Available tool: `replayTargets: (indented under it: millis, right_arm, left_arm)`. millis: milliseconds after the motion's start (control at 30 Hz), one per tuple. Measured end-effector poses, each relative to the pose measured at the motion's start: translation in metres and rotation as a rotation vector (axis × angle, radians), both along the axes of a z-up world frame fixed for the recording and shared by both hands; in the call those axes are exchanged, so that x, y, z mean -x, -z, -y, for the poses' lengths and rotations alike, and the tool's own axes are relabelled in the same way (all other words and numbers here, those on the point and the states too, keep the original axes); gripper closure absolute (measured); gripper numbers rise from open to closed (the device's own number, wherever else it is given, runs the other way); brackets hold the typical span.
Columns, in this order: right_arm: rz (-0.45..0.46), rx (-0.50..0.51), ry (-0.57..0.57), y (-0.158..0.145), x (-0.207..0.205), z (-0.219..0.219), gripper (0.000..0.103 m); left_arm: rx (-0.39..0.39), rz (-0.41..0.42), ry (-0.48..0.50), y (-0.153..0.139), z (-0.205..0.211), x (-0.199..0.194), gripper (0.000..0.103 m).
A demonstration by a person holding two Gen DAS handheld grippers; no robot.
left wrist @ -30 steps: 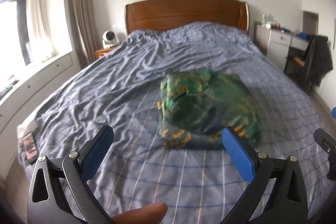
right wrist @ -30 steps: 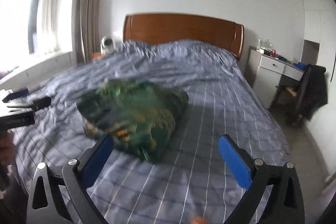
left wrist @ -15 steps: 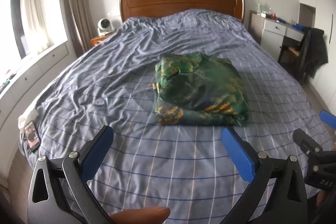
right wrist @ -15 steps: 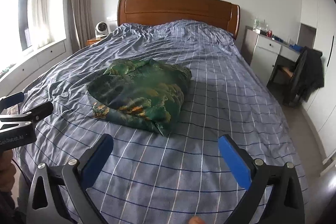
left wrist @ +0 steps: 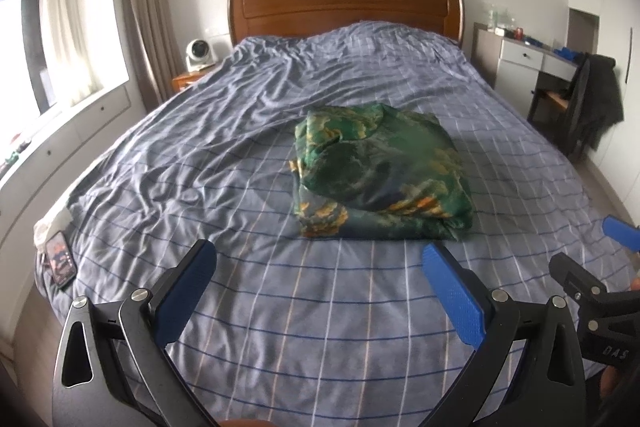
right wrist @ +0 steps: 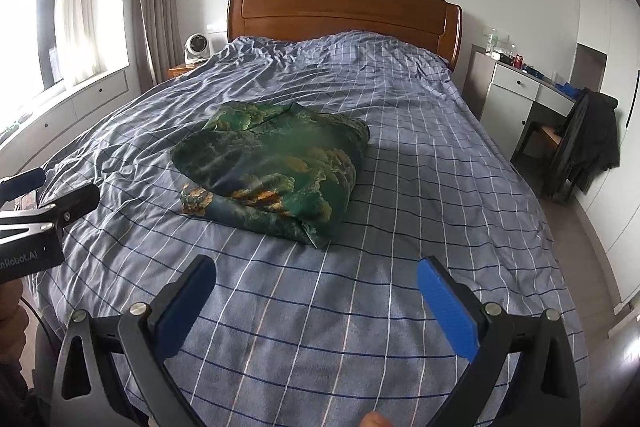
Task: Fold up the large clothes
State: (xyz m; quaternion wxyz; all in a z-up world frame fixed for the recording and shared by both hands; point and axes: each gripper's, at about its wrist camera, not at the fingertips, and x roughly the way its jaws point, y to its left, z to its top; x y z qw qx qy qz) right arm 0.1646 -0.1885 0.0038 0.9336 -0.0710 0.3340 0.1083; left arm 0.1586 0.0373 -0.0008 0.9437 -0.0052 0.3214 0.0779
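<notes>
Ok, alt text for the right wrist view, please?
A folded green and gold patterned garment lies on a blue checked bedspread. The open right gripper hovers short of it, holding nothing. A wooden headboard stands behind.

Left hand-held gripper [left wrist: 320, 291] gapes empty above the bed [left wrist: 280, 307], near the folded green garment [left wrist: 380, 179].
</notes>
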Motion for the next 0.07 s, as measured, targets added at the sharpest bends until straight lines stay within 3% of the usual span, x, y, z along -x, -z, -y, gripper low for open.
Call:
replayTargets:
  millis: [67]
  right_arm:
    - [0.0, -0.005, 0.003, -0.0004, 0.0004, 0.001, 0.001]
  left_arm:
    - [-0.01, 0.012, -0.007, -0.0018, 0.0012, 0.0019, 0.0]
